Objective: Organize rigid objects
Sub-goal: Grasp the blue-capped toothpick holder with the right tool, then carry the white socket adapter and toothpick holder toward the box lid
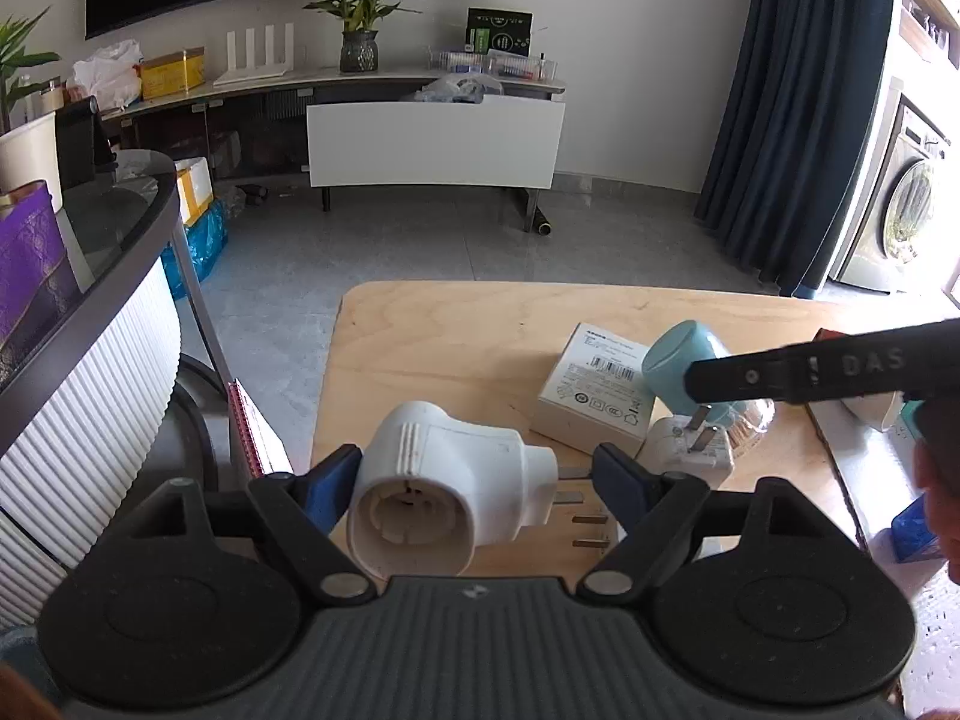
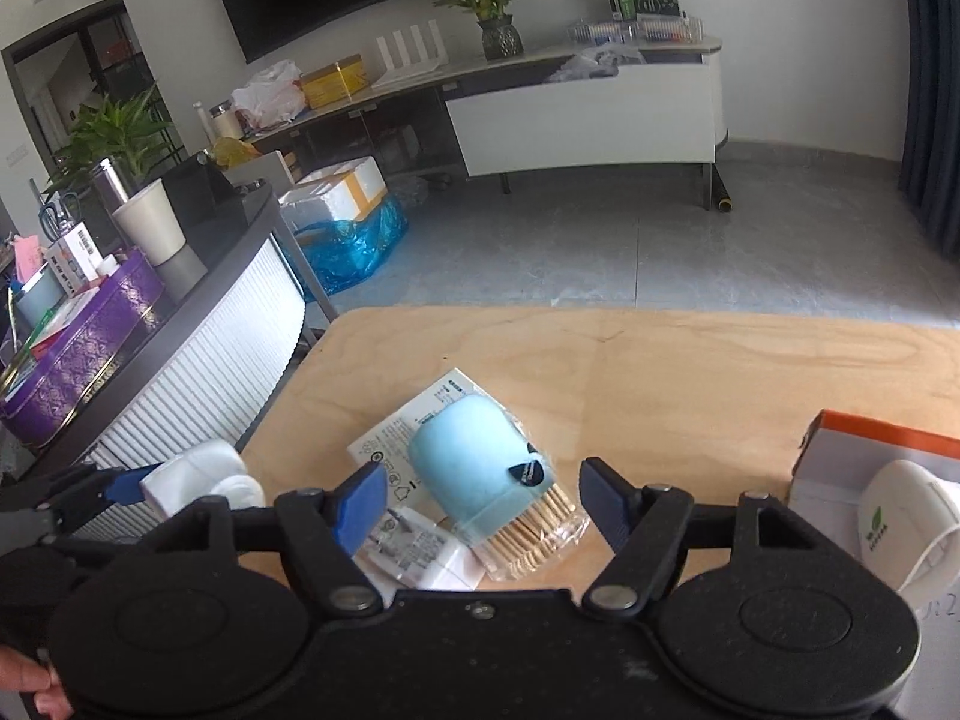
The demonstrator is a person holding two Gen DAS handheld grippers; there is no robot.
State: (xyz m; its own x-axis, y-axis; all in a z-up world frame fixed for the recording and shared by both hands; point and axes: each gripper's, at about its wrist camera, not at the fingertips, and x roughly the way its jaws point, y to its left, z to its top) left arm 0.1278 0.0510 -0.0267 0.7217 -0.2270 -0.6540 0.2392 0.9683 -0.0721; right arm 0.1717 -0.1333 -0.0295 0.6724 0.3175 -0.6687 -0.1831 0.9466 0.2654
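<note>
In the left wrist view a white plug adapter point(image 1: 444, 480) sits crosswise between the blue pads of my left gripper point(image 1: 474, 474). The gripper is shut on it, one pad on its body and the other at its prongs, above the wooden table point(image 1: 450, 330). My right gripper point(image 2: 483, 498) is open around a clear toothpick jar with a pale blue lid point(image 2: 474, 462), which lies on its side without touching the pads. From the left wrist view that jar point(image 1: 678, 360) is partly hidden behind a black finger of the right gripper point(image 1: 780, 369). The adapter point(image 2: 198, 474) also shows at the left of the right wrist view.
A flat white box with a barcode point(image 2: 408, 426) and a white charger point(image 2: 420, 546) lie next to the jar. An orange-edged open box point(image 2: 882, 432) holding a white round item point(image 2: 906, 516) stands at the table's right. A ribbed white counter point(image 1: 90, 390) rises on the left.
</note>
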